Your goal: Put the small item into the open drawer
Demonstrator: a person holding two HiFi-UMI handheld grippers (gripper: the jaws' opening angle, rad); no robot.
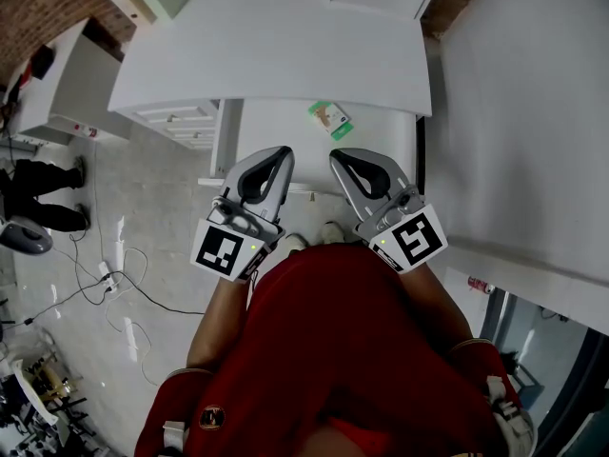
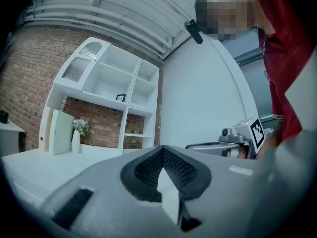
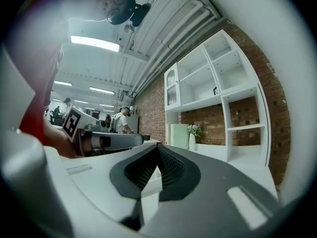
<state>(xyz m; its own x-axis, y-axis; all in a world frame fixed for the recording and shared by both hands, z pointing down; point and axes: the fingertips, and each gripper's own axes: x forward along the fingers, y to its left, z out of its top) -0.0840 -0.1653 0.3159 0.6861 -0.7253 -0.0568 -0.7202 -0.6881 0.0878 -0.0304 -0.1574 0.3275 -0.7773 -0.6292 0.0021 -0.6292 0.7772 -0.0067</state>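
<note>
A small green-and-white packet [image 1: 330, 119] lies inside the open white drawer [image 1: 276, 131] under the white tabletop [image 1: 276, 55]. Both grippers hover side by side over the drawer's near edge, close to the person's red-clad body. My left gripper [image 1: 277, 154] is shut with nothing between its jaws; its tips meet in the left gripper view [image 2: 161, 148]. My right gripper [image 1: 341, 157] is also shut and empty, its tips joined in the right gripper view [image 3: 158, 148]. Neither touches the packet, which is a little beyond the right gripper.
A second white drawer unit [image 1: 181, 122] stands left of the open one. Cables [image 1: 114, 279] trail over the floor at left, near a person's legs [image 1: 38, 193]. A white wall [image 1: 533, 112] borders the right. A shelf with a vase [image 2: 76, 140] stands ahead.
</note>
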